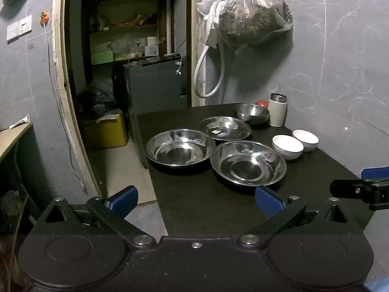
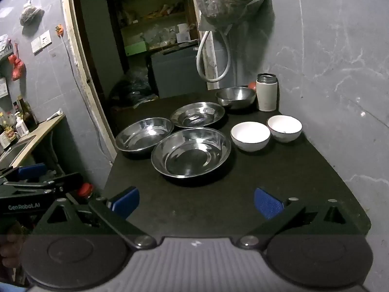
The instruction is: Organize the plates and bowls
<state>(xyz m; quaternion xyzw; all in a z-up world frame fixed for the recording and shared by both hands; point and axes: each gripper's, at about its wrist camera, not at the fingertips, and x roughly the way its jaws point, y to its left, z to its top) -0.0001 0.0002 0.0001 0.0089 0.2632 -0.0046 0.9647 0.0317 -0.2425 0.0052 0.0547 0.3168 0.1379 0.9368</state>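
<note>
Three shallow steel plates lie on the black table (image 1: 206,209): a near one (image 1: 248,162) (image 2: 191,152), a left one (image 1: 180,147) (image 2: 144,134) and a far one (image 1: 224,128) (image 2: 197,114). Behind them sits a deeper steel bowl (image 1: 251,113) (image 2: 235,97). Two white bowls stand to the right, one nearer (image 1: 287,146) (image 2: 250,133) and one further right (image 1: 305,140) (image 2: 284,128). My left gripper (image 1: 195,200) hangs open over the table's near left edge, holding nothing. My right gripper (image 2: 197,203) is open above the near table, short of the plates.
A white flask (image 1: 277,109) (image 2: 267,92) with a red object (image 1: 262,103) behind the bowl stands in the back corner by the grey wall. A doorway (image 1: 126,73) with shelves, a yellow bin (image 1: 107,129) and floor lies left of the table. A counter (image 2: 36,131) with bottles is far left.
</note>
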